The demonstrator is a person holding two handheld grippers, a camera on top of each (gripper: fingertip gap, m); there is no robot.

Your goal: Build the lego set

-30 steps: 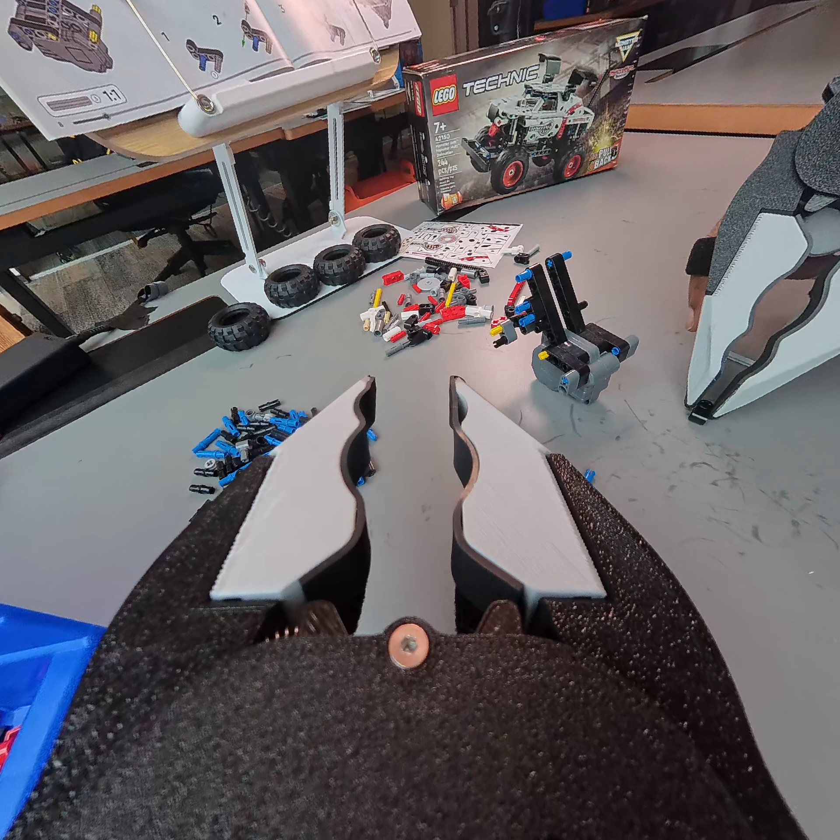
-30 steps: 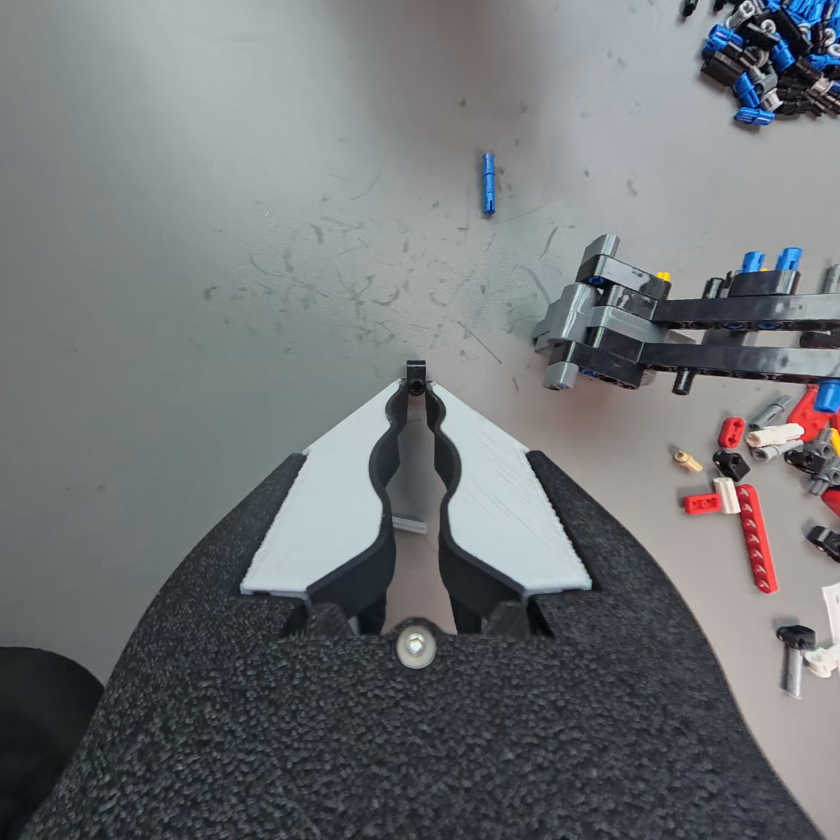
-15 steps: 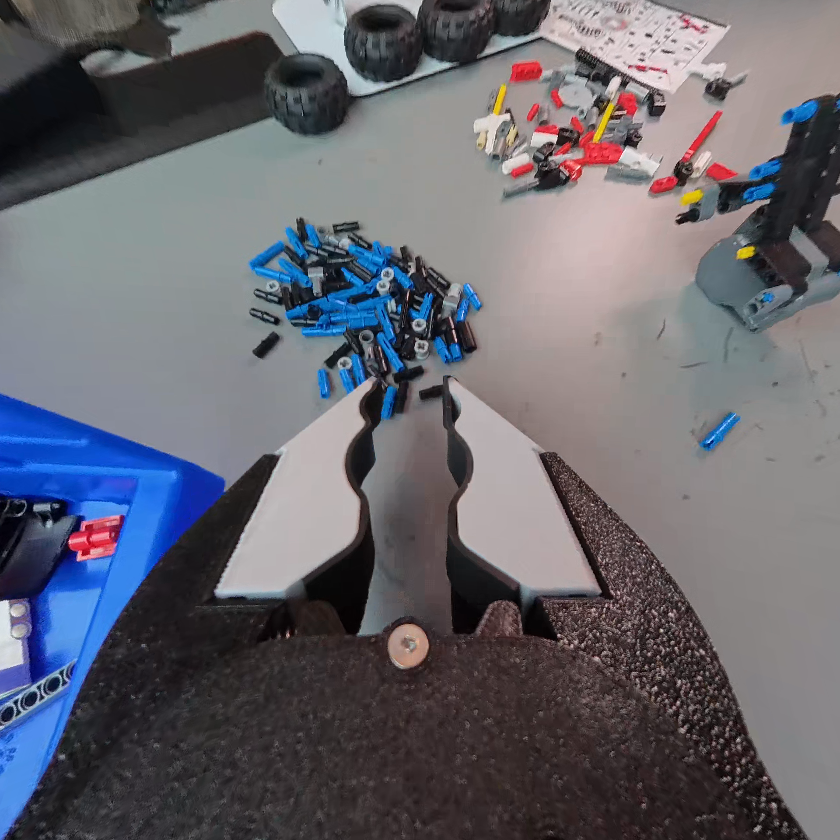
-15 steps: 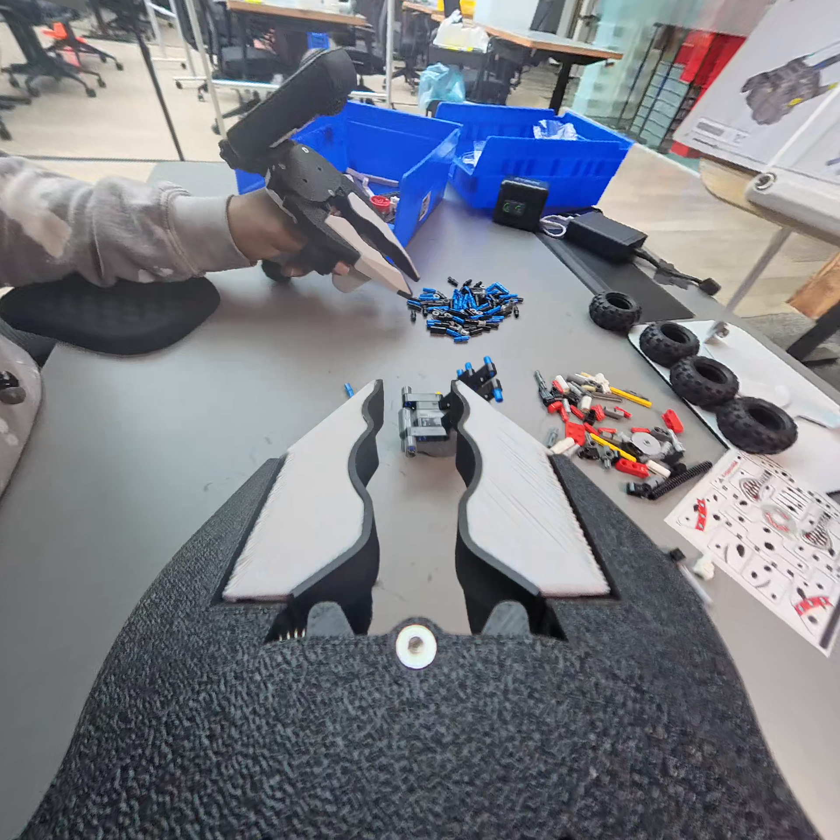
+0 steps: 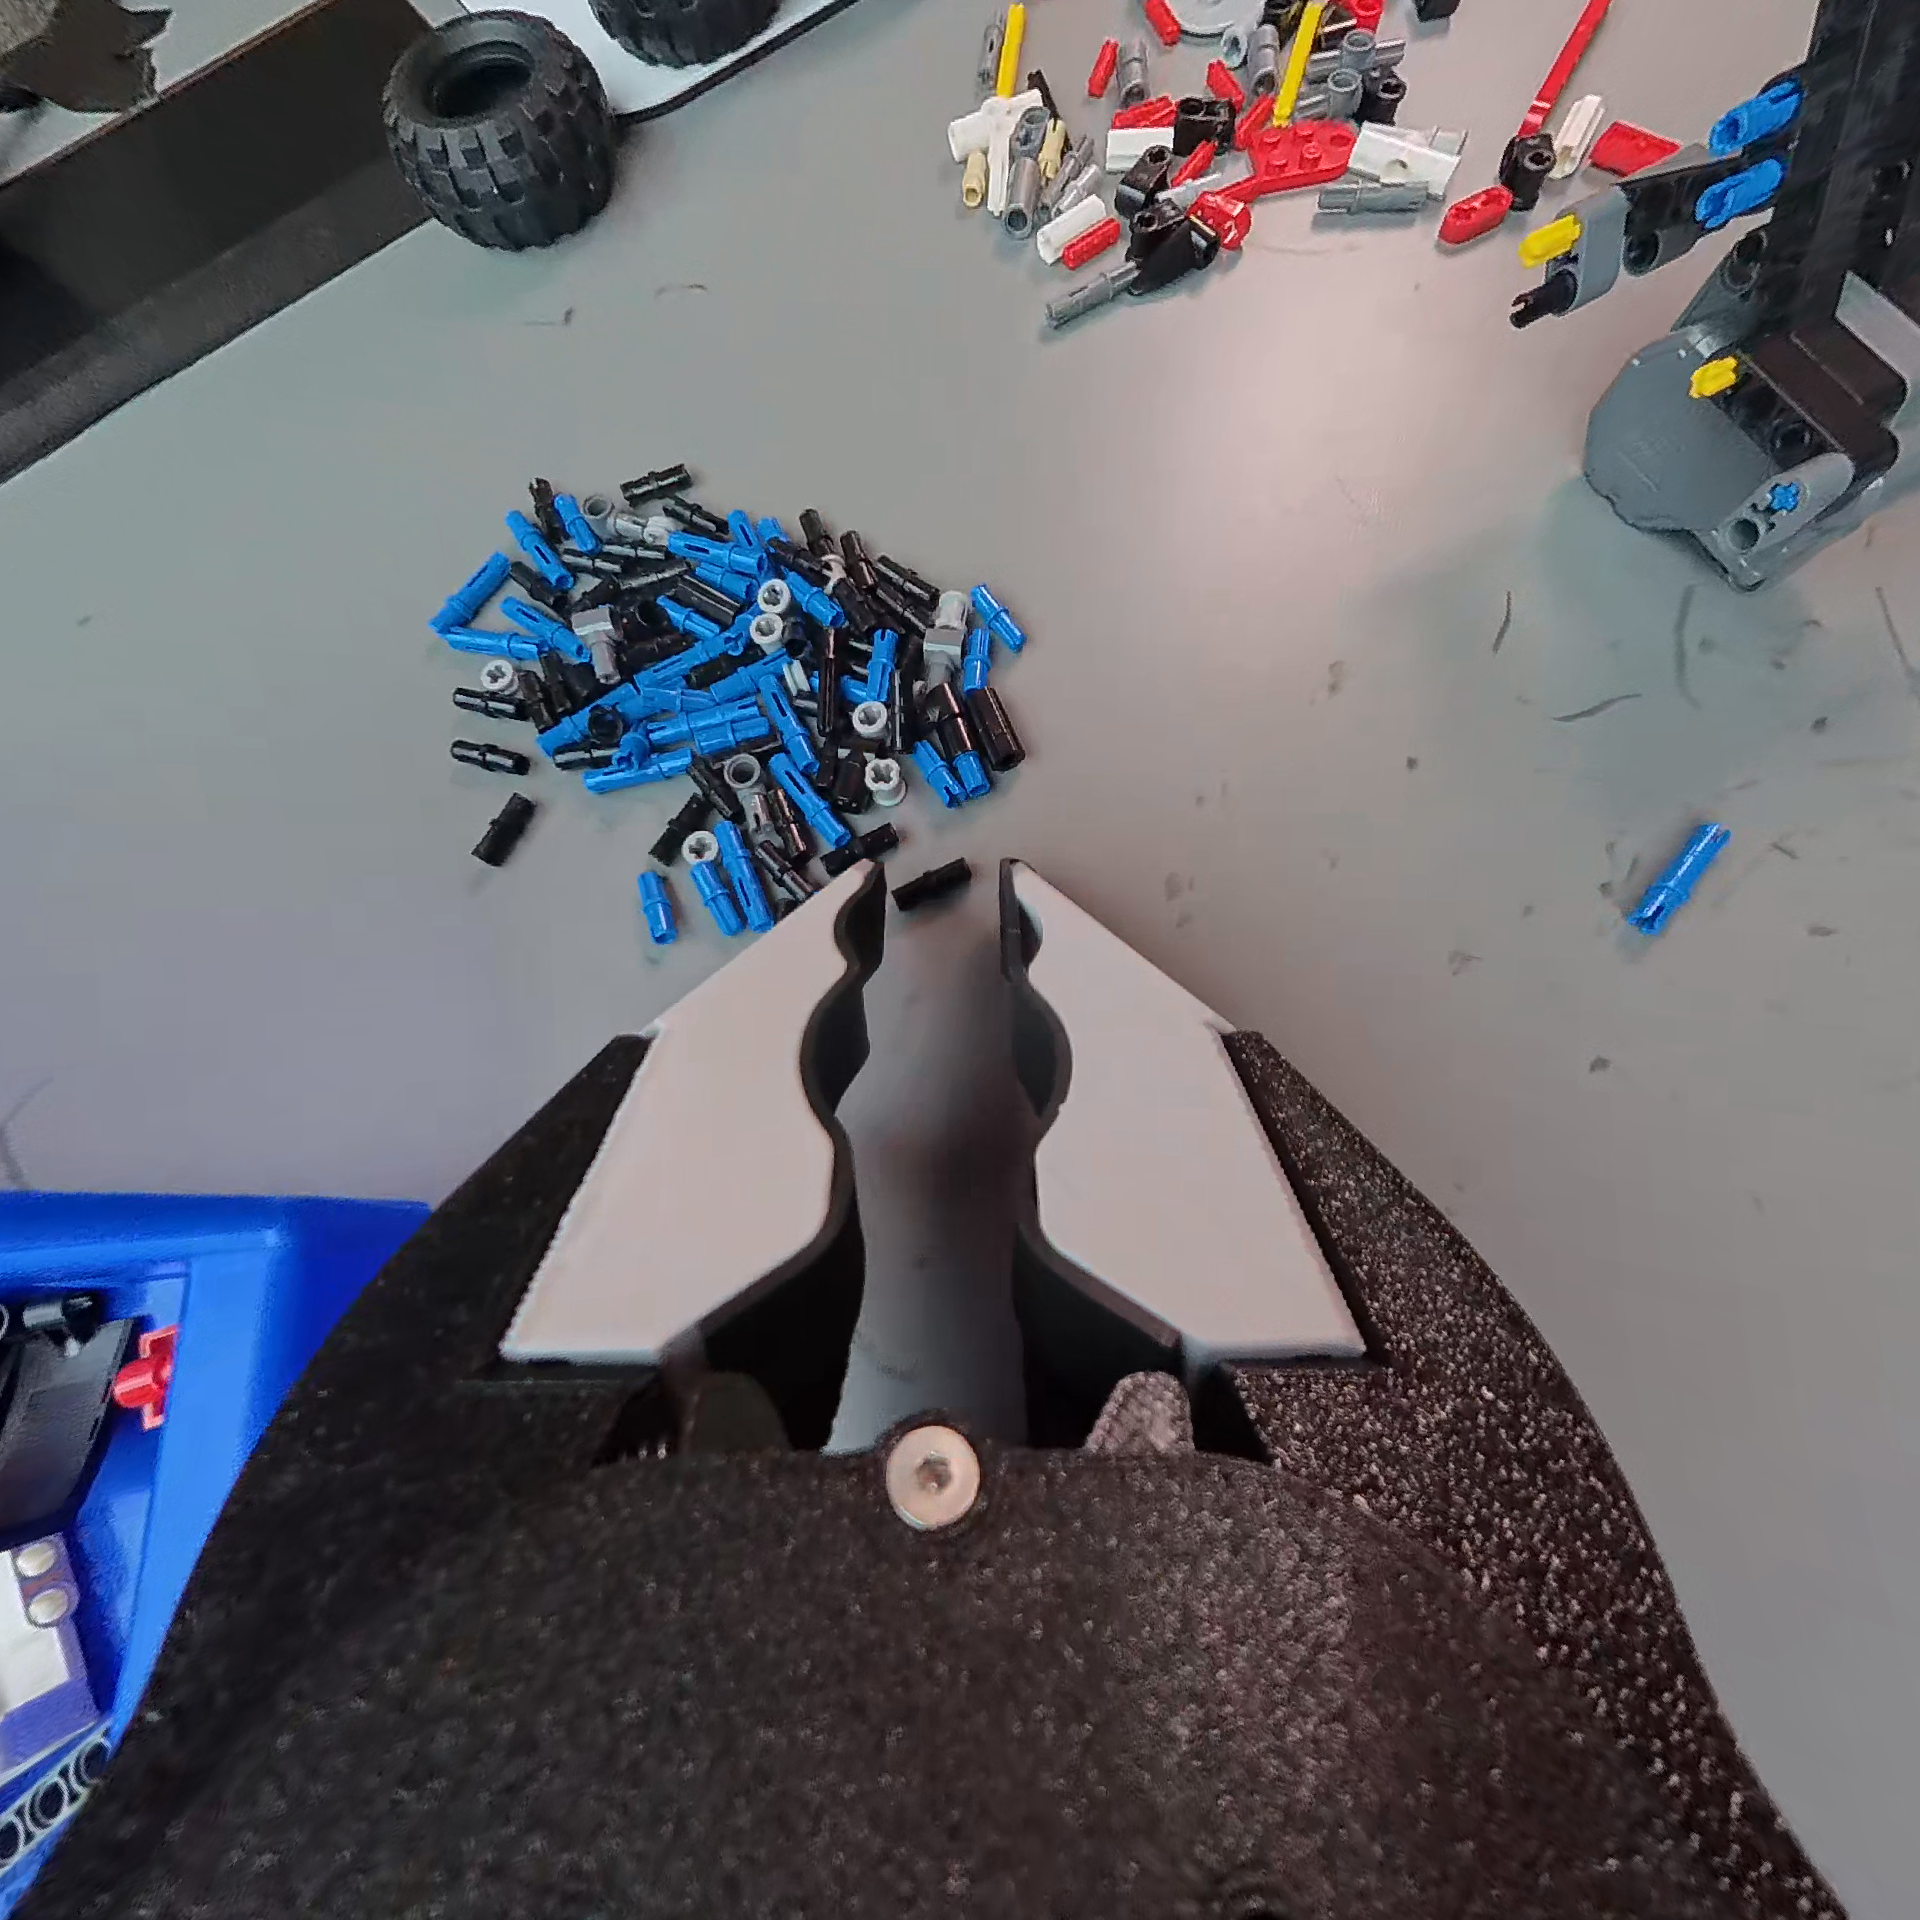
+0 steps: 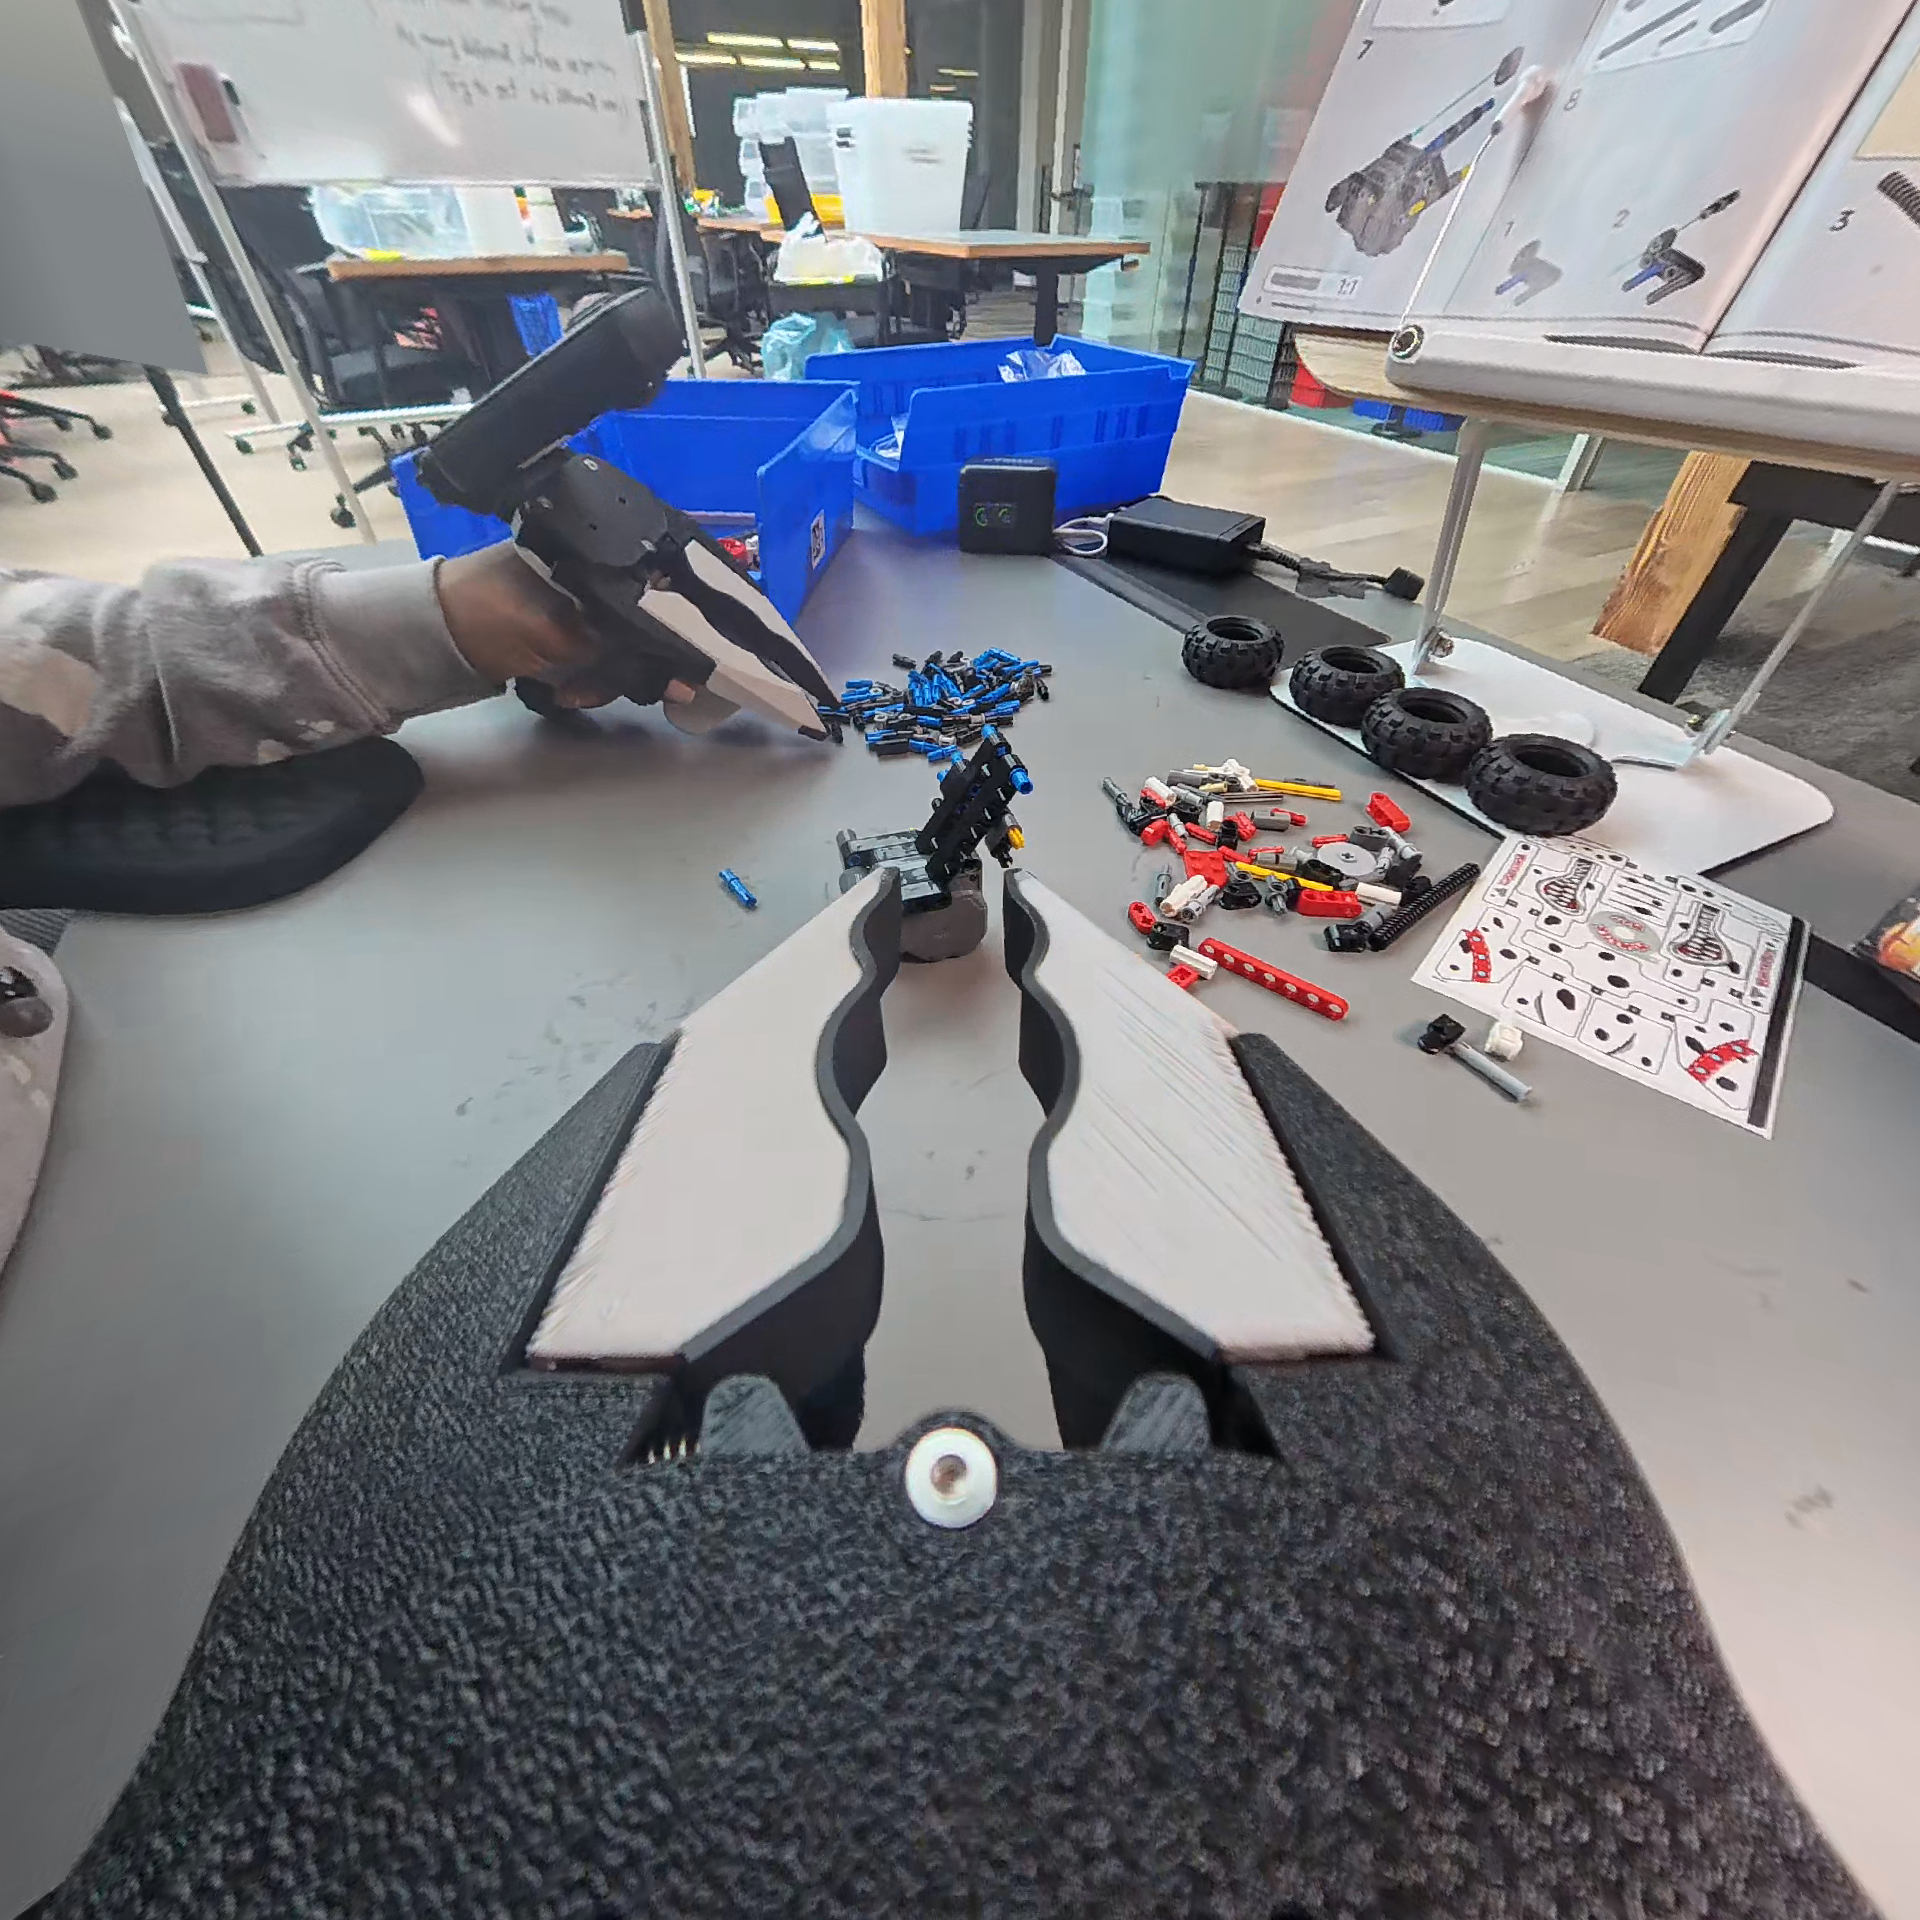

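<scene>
Fingers [image 5: 727, 1091] on your left gripper [image 5: 940, 883] sit parted, tips low at the near edge of the pin pile [image 5: 727, 675], and a single black pin [image 5: 932, 884] lies on the counter [image 5: 1351, 1039] right in the gap between them, not yet pinched. You've got blue, black and grey pins heaped just beyond. One stray blue pin [image 5: 1675, 878] rests well off to the right. Your right gripper [image 6: 948, 904] is spread too, holding nothing, its fingers framing the partly built grey and black assembly [image 6: 940, 852], which stands on the counter just past the tips. Beside that assembly lies the scatter of red, white and yellow loose parts [image 6: 1268, 862], then the sticker sheet [image 6: 1621, 966] and four black tyres [image 6: 1423, 727]. Blue bins [image 6: 727, 457] sit behind your left hand [image 6: 509, 623].
</scene>
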